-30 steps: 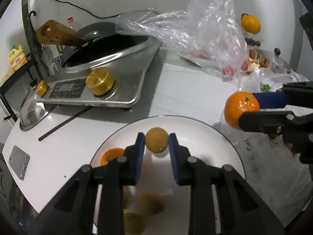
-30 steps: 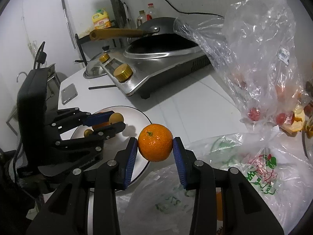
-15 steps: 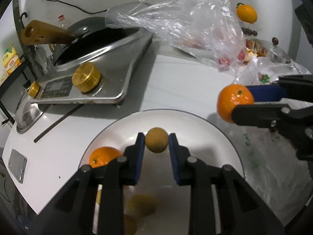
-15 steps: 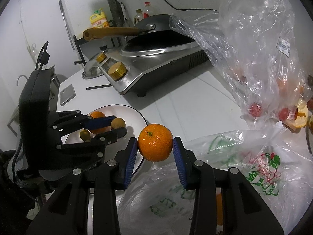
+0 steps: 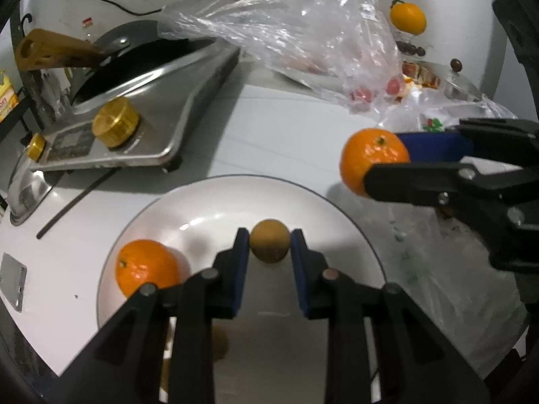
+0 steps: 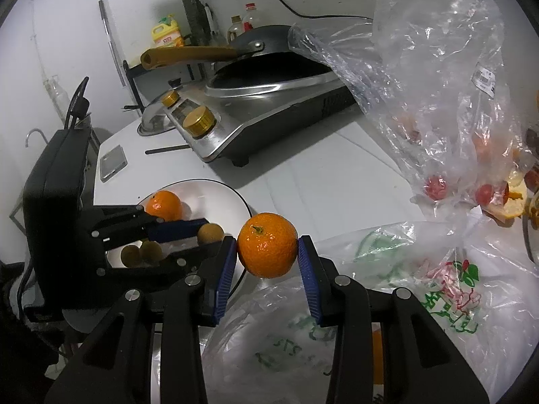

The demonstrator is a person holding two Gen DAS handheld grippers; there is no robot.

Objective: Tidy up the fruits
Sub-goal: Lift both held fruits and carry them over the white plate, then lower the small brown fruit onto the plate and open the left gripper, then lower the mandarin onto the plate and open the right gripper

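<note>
Bench: you are working over a white bench (image 6: 303, 181).
Lying on it: a white plate (image 5: 209, 198), a steel cooker (image 6: 269, 114), a phone (image 6: 113, 163), plastic bags (image 6: 421, 289), a dark stick (image 5: 77, 200).

Left claw (image 5: 270, 235) tilted a bit further over the white plate (image 5: 215, 202); the orange on plate (image 5: 146, 267), earlier half hidden behind the claw, now in full view. Plate sits higher in the right wrist view.

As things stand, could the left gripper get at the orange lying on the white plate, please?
Probably not yet: the left gripper is shut on a small brown fruit. The orange sits close beside it on the plate, with nothing between.
</note>
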